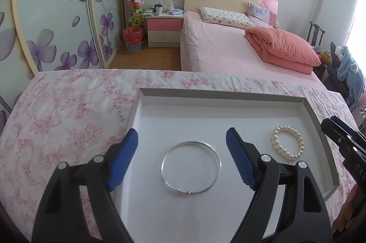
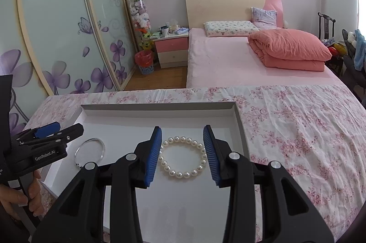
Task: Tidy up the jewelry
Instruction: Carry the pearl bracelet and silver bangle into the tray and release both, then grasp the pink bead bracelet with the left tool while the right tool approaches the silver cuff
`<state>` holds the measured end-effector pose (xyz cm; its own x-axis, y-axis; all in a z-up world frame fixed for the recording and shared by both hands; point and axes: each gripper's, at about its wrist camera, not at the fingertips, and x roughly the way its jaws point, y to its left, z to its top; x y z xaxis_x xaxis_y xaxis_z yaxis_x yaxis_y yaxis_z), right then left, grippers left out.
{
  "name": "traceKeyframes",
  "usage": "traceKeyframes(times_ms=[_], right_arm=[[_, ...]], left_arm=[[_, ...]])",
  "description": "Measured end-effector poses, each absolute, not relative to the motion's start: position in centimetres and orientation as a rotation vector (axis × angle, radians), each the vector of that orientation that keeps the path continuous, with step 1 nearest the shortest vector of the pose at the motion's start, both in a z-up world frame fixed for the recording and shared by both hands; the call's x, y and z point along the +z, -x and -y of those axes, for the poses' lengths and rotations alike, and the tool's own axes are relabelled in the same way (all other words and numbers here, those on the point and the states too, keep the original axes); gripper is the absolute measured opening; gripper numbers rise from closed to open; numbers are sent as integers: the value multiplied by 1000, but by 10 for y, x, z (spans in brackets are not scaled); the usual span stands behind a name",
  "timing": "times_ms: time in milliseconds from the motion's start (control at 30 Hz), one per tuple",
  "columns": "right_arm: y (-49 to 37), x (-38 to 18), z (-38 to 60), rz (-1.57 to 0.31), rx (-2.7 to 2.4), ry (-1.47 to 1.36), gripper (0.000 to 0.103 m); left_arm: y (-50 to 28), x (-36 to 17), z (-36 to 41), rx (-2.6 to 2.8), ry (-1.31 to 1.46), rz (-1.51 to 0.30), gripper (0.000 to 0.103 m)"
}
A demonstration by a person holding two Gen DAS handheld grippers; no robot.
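A thin silver bangle [image 1: 191, 167] lies flat in a white tray [image 1: 219, 97]. A pearl bracelet [image 1: 287, 142] lies to its right in the same tray. My left gripper [image 1: 182, 134] is open, its blue pads either side of the bangle and above it. My right gripper [image 2: 182, 131] is open, its pads flanking the pearl bracelet [image 2: 182, 156] without gripping it. The bangle [image 2: 89, 151] and the left gripper [image 2: 58, 130] show at the left of the right wrist view. The right gripper's tip [image 1: 329, 126] shows at the right edge of the left wrist view.
The tray [image 2: 239, 126] sits on a pink floral cloth [image 1: 68, 119] over a table. Beyond the table edge are a pink bed [image 1: 228, 48] with an orange quilt, a nightstand [image 1: 164, 30], a red bin [image 1: 133, 39] and a flowered wardrobe.
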<state>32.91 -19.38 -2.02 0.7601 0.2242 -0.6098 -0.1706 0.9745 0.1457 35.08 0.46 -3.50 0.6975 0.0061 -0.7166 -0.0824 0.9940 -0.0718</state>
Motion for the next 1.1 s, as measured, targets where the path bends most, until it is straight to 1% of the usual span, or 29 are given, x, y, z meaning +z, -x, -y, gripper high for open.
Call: traceKeyframes(times_ms=[167,300,333,367,433,533,600,733,800,867,967,1100], right_arm=[[-313,-16,196,-664,218,-88,39],[-292,-14,202,-661,218,-94,39],[-284,-14,204,-662,214,-94,39],[-276,-14,206,-666,210,-92,39],[-261,-16,209,-677,212,-87,41],[-240,-24,214,-703,200,-69,47],[-230,-30,217,-727,199,-64,48],[-213,-50,220,-795,193,-34,58],[-207,-59,219,-827,192,-20,60],[-204,-68,216,-858,191,-8,66],[-205,-74,214,-879,186,5,72],[-209,-81,210,-904,179,18,76]], left_arm=[[-328,-25,-11,48,92,-767,77],[-293,-14,-15,42,57,-726,78],[-286,-13,-17,42,51,-719,79],[-273,-11,-19,45,41,-708,83],[-251,-12,-25,44,33,-687,84],[-222,-16,-29,45,13,-681,86],[-207,-24,-33,51,1,-693,88],[-187,-39,-39,56,-7,-735,90],[-182,-45,-41,59,-5,-755,91],[-180,-51,-43,66,-2,-774,91],[-177,-56,-44,70,-1,-786,91],[-175,-61,-43,72,-14,-802,91]])
